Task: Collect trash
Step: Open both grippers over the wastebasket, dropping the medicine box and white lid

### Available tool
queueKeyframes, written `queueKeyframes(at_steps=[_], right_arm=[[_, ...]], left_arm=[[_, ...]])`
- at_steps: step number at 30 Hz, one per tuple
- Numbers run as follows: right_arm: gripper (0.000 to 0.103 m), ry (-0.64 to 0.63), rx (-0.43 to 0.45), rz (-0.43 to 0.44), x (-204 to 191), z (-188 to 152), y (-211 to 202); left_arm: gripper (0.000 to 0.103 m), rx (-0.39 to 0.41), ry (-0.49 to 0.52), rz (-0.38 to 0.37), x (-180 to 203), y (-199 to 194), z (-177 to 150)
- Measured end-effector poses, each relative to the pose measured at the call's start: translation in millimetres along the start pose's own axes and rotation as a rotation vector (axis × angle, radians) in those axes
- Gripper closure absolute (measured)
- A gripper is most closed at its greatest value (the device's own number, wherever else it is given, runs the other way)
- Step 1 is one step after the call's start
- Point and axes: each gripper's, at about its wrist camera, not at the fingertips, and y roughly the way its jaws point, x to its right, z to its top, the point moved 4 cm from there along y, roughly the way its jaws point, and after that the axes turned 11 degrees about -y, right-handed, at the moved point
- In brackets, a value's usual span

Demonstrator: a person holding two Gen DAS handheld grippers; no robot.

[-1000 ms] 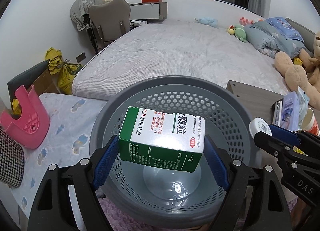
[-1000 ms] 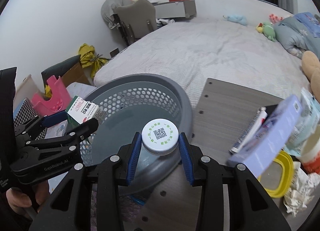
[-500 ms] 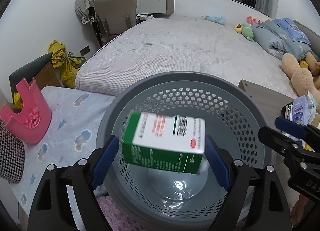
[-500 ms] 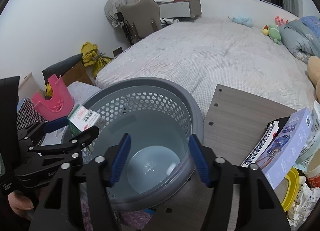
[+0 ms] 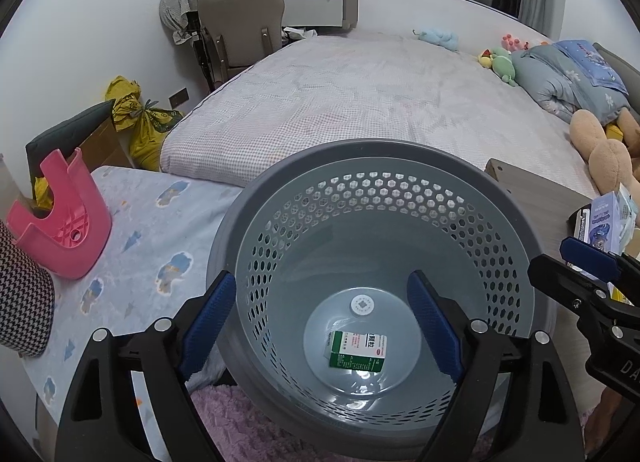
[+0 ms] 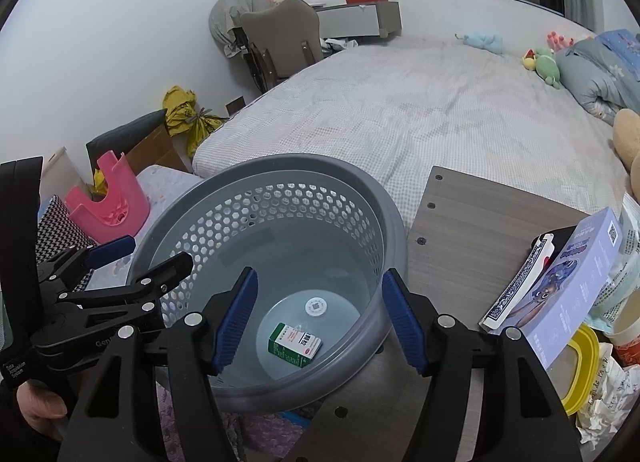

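Hovering spread and empty over the grey perforated plastic basket [image 6: 280,197], either claw, left claw [image 5: 320,318] or right claw [image 6: 316,318], could snag its rim and tip out the green-and-white cardboard box [image 6: 295,344] and white round cap [image 6: 316,306].

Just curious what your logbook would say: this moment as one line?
left gripper: open | right gripper: open | green medicine box, white cap: in grey basket

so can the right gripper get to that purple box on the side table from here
Probably yes. The right hand-held gripper is open and empty over the bin, and the purple box sits just to its right on the table with nothing in between.
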Motion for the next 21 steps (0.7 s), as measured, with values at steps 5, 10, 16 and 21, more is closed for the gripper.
queueKeyframes(at_steps=[5, 10, 16, 21], right_arm=[[0.038, 0.004, -0.002, -0.002, 0, -3, -1], [0.038, 0.010, -0.001, -0.012, 0, -4, -4], [0.037, 0.031, -0.002, -0.026, 7, -11, -11], [0.036, 0.056, 0.008, -0.057, 19, -16, -24]], left_arm=[[0.019, 0.000, -0.001, 0.001, -1, -1, -1], [0.019, -0.001, -0.006, -0.005, -1, -1, -2], [0.019, 0.000, 0.004, -0.020, 6, -4, -4], [0.019, 0.000, 0.013, -0.044, 18, -7, -7]])
